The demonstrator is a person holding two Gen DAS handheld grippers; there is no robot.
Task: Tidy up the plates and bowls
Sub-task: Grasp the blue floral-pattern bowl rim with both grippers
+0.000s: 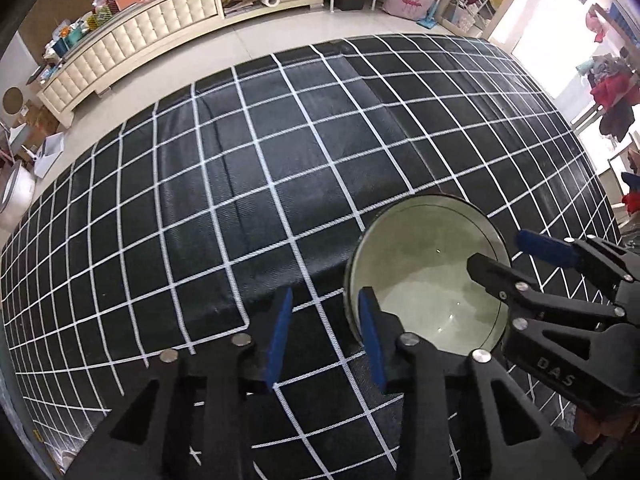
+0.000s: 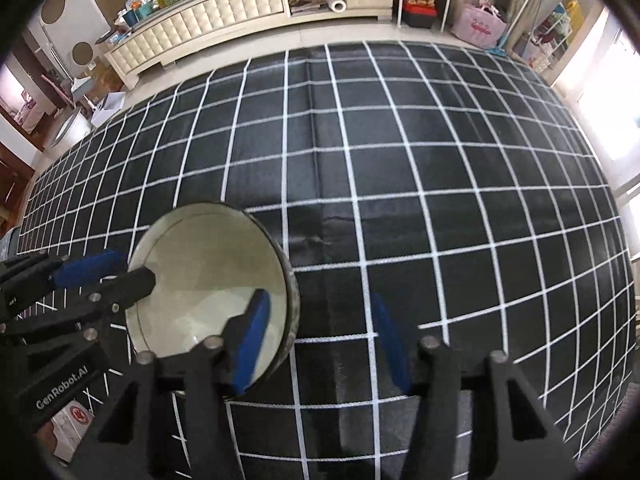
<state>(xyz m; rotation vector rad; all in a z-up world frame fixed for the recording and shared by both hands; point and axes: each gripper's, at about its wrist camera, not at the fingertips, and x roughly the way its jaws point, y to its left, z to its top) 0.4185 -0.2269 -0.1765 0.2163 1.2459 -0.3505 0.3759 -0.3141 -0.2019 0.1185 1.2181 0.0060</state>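
Between the two claws sits the bowl [image 1: 426,276] on the gridded tabletop [image 1: 248,184]: the left claw [image 1: 324,336] and right claw [image 2: 318,340] both spread, each straddling its rim (equally near).

We find the bowl [image 1: 420,264] glazed and glossy inside, pale, with small highlights, and a darker rim. The counter [image 1: 248,184] carries a black woven-looking covering, slightly sheened and creased, with white grid lines. Each hand-held gripper, left [image 1: 326,336] and right [image 2: 320,340], looks like matt black plastic with bright metal pins and blue, dull finger pads [image 1: 280,332].
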